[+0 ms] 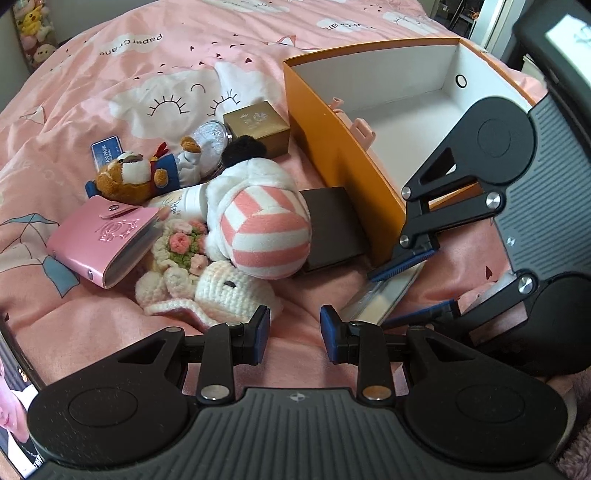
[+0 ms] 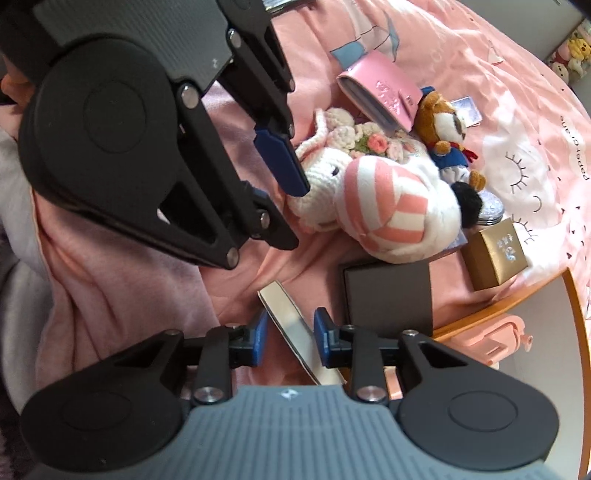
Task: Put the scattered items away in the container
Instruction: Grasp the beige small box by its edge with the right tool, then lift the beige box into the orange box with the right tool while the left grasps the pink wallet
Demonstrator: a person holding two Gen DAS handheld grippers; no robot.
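Observation:
An orange box (image 1: 332, 147) with a white inside stands on the pink bed; a pink item (image 1: 360, 131) lies in it. My right gripper (image 2: 290, 341) is open around a flat silver-white card (image 2: 295, 328) lying beside the box; it also shows in the left wrist view (image 1: 410, 291). My left gripper (image 1: 294, 338) is open and empty over the bedding, just in front of a crocheted white bunny (image 1: 225, 288). A pink-striped plush (image 1: 258, 232), pink wallet (image 1: 99, 240), brown bear toy (image 1: 129, 177), gold box (image 1: 258, 125) and dark flat box (image 1: 332, 229) lie scattered to the left.
A phone screen (image 1: 11, 398) lies at the left edge. A blue card (image 1: 107, 147) and a round silver compact (image 1: 210, 134) sit behind the bear. Plush toys (image 1: 33, 33) line the far wall. A dark device (image 1: 554, 44) stands beyond the box.

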